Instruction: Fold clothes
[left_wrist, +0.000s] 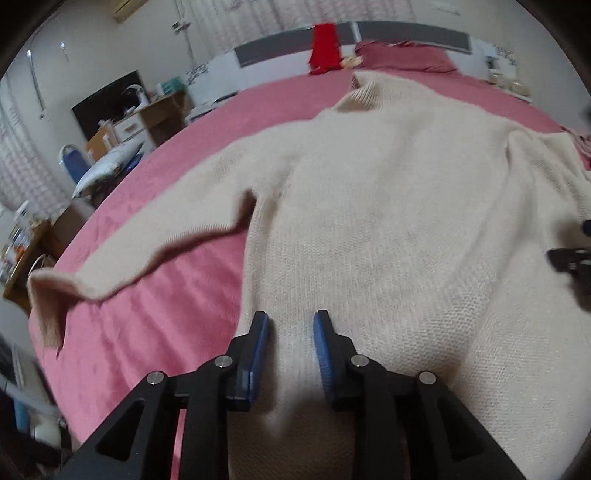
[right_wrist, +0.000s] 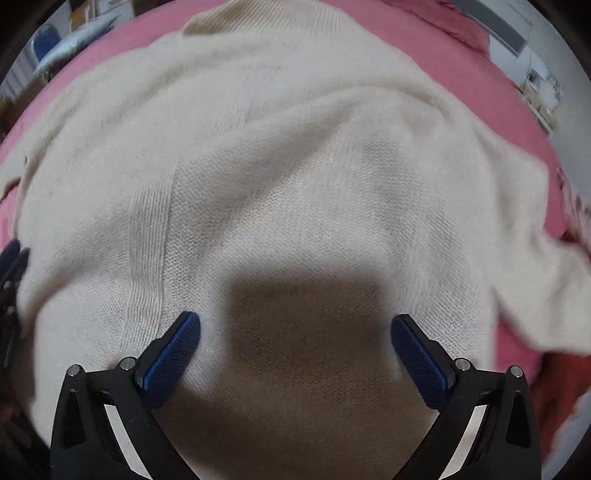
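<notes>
Pink bed (left_wrist: 155, 332) | cream sweater (left_wrist: 388, 221) spread, hem hidden | both grippers empty

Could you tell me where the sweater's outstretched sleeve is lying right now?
In the left wrist view, the sleeve stretches left from the cream sweater across the pink bedspread.

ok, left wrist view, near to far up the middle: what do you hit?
left gripper → cream sweater → its collar → pink bedspread → red garment → headboard
</notes>
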